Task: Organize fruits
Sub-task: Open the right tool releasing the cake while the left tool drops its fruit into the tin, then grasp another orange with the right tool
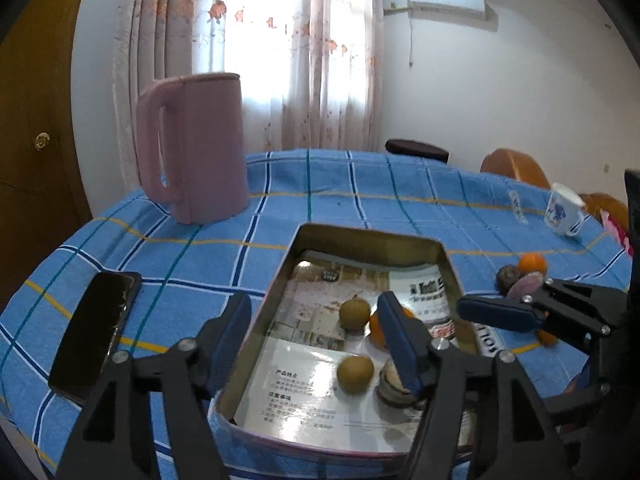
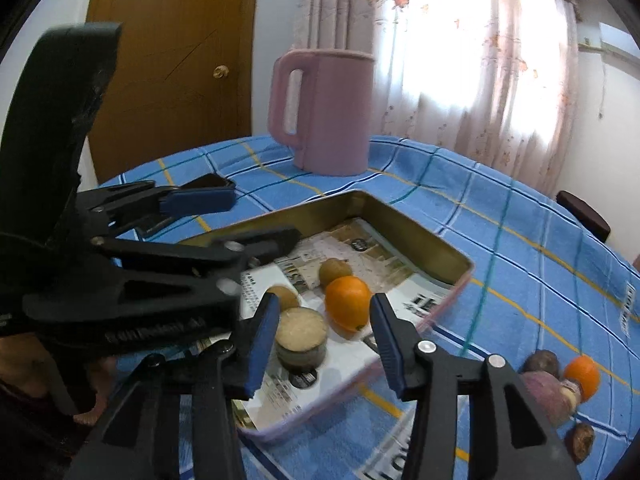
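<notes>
- Over the metal tray [image 2: 420, 236]: my left gripper [image 1: 316, 344] and right gripper [image 2: 320, 344], both with jaws apart, holding nothing.
- In tray: orange [image 2: 347, 302], two brown fruits, cut piece.
- Outside, right: remaining fruits [image 2: 560, 380]; I'd lift clear, then approach those low.

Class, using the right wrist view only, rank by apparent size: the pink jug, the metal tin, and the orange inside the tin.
1. Metal tin
2. Pink jug
3. Orange

The jug stands farther back, so its ranking against the tin is unsure.
</notes>
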